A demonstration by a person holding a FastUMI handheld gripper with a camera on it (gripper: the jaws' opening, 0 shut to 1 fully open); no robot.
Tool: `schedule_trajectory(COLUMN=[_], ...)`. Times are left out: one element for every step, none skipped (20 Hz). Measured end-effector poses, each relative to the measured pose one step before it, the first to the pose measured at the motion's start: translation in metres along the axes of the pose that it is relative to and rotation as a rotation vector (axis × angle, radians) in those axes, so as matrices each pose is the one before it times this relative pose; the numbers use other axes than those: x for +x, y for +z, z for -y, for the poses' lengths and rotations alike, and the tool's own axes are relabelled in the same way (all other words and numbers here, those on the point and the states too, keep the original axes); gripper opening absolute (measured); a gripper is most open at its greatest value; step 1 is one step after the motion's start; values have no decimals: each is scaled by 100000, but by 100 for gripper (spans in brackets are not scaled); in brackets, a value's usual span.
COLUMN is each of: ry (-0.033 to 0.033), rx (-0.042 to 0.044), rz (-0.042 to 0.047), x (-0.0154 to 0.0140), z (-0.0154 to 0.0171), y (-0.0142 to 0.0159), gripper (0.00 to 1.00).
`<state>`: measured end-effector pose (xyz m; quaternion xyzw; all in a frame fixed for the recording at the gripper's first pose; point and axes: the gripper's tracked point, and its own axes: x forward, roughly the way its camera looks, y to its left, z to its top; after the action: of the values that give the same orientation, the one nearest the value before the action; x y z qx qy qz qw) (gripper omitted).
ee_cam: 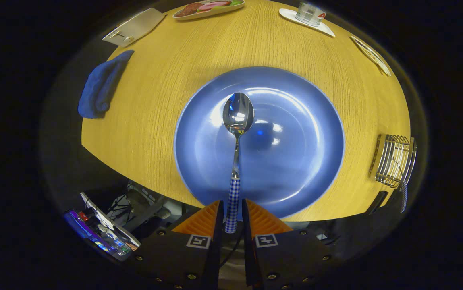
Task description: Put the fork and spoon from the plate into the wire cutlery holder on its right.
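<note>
One utensil is in hand: the spoon (pixel 237 133), its checked handle clamped between the two fingers of the gripper (pixel 231 219), bowl pointing forward over the middle of the blue plate (pixel 308 161). Whether it is lifted clear or the bowl rests on the plate I cannot tell. The plate carries no other cutlery. At the table's (pixel 154 104) right edge stands the wire cutlery holder (pixel 394 161), well apart from the plate's rim — a checked handle low at its near side may be the fork (pixel 403 197), though it is small and warped there. So the step in hand looks like the carry. Next move: swing right to the holder, stand the spoon upright over its open top, then loosen the fingers.
</note>
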<state>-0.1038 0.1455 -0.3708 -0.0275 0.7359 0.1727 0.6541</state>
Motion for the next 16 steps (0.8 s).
schedule_trajectory(ry=[-615,-67,-356,-231,802,588,289,-725,-1544,-759,1078,1587,1148,135,-734,-322], rx=[347,-14,106,-17,-190,962,-810,-1363,-1376,-2813,-759,171,-280,-870,-876,-540], rz=[-447,-339,-716,-789,-311,-58,-1526,169,440,-1298,-671,-1401,-1939,-1999,-1438,-1032], x=[213,189,159,110,415,274,-695,127,247,-198,-554,-390,-517,-491,-512,-640], z=[120,46,86,66,-24,172,209,292,122,265,20,94,-35,359,802,770], y=[26,87,-128,-131,166,-325,228,174,-43,-334,181,39,-126,-236,-609,-503], gripper=[26,26,26,26,26,19,11,11,11,4,4,4,4,4,4,4])
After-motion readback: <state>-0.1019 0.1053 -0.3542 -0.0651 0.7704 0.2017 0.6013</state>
